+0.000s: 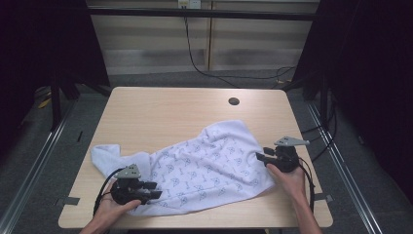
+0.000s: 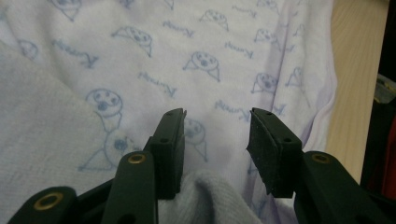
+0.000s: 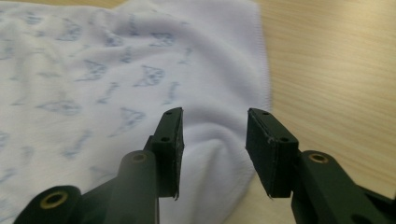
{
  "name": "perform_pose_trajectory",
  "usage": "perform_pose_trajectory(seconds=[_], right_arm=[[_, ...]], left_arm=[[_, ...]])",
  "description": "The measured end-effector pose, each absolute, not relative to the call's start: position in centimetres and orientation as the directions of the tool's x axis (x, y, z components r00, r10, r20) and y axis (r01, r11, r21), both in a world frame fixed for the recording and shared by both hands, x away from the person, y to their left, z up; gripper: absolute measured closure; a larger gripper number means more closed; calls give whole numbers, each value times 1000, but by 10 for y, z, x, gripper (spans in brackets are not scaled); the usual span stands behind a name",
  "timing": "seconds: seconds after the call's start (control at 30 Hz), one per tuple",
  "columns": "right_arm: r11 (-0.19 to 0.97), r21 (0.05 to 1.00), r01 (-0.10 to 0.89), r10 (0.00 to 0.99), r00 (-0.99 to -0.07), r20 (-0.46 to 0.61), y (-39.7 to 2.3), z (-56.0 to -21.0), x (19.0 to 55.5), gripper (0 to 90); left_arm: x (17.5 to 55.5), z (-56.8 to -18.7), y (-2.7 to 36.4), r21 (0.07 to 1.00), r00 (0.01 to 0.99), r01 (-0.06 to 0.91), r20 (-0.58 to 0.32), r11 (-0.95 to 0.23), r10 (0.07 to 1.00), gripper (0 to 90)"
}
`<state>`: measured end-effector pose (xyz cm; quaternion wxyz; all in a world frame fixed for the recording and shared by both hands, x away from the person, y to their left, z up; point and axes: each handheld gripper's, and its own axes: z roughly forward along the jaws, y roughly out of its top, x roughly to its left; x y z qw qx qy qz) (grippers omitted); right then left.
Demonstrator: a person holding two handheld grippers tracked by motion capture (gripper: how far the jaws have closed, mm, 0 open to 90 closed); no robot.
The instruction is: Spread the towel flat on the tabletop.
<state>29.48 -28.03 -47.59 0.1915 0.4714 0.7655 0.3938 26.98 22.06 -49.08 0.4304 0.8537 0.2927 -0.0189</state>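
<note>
**Ana:** Two pairs of black jaws, both standing apart. On the left gripper (image 2: 217, 140) a soft hump of the white, blue-printed cotton garment (image 2: 201, 65) rises between the pads, yet neither pad presses on it. The right gripper (image 3: 214, 144) is the same: a fold of the white hem bulges up in the gap, and the pads stand clear of it.

**Ben:** So nothing is clamped at either end?

**Ana:** Nothing that I can see. From the high view the left gripper (image 1: 155, 189) sits at the garment's near-left edge and the right gripper (image 1: 260, 155) at its right edge, each pointing inward over the cloth.

**Ben:** And where does the garment lie?

**Ana:** Spread flat, slanting across the near half of the light wooden table (image 1: 160, 105), with a plain white flap (image 1: 104, 155) reaching out to the left. The garment (image 1: 209, 165) has a few soft creases near both grippers.

**Ben:** Which step would you call this?

**Ana:** I'd judge it a release or a regrip during spreading or folding; both hands are at opposite edges with loose cloth between open pads.

**Ben:** What does the next move call for?

**Ana:** Probably picking fresh hold points: each pair of jaws lowered onto a single edge layer and closed squarely, so the cloth lifts evenly without bunching.
</note>
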Motion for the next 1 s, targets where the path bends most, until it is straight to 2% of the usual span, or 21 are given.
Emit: perform_pose_trajectory(seconds=[0.13,0.3,0.33,0.37,0.4,0.47,0.5,0.6,0.7,0.8,1.0], right_arm=[[251,773,583,859,-503,101,-285,-473,268,567],[246,747,618,857,-498,130,-289,-485,255,539],[244,738,629,856,-497,141,-289,-489,255,557],[264,729,632,850,-510,133,-288,-494,255,750],[264,729,632,850,-510,133,-288,-494,255,750],[269,749,606,868,-489,84,-287,-488,255,845],[264,779,568,880,-473,47,-289,-475,256,857],[231,809,541,873,-482,73,-291,-462,257,843],[245,810,532,849,-521,86,-284,-455,256,751],[270,795,543,819,-564,107,-275,-458,248,705],[260,787,559,806,-575,142,-274,-466,235,694]], left_arm=[[280,-497,230,712,801,546,-289,-441,525,559],[285,-500,231,710,794,557,-304,-431,526,570],[285,-500,231,708,794,558,-304,-432,527,570],[285,-500,231,708,792,560,-305,-430,529,570],[285,-500,231,707,794,558,-304,-434,526,570],[285,-500,231,709,797,554,-299,-437,525,570],[285,-500,231,709,798,553,-299,-438,523,570],[286,-500,232,708,795,557,-304,-434,525,569],[285,-500,232,709,796,556,-303,-434,524,566],[284,-500,232,710,795,556,-302,-432,526,566],[285,-499,232,709,794,558,-304,-432,527,562]])
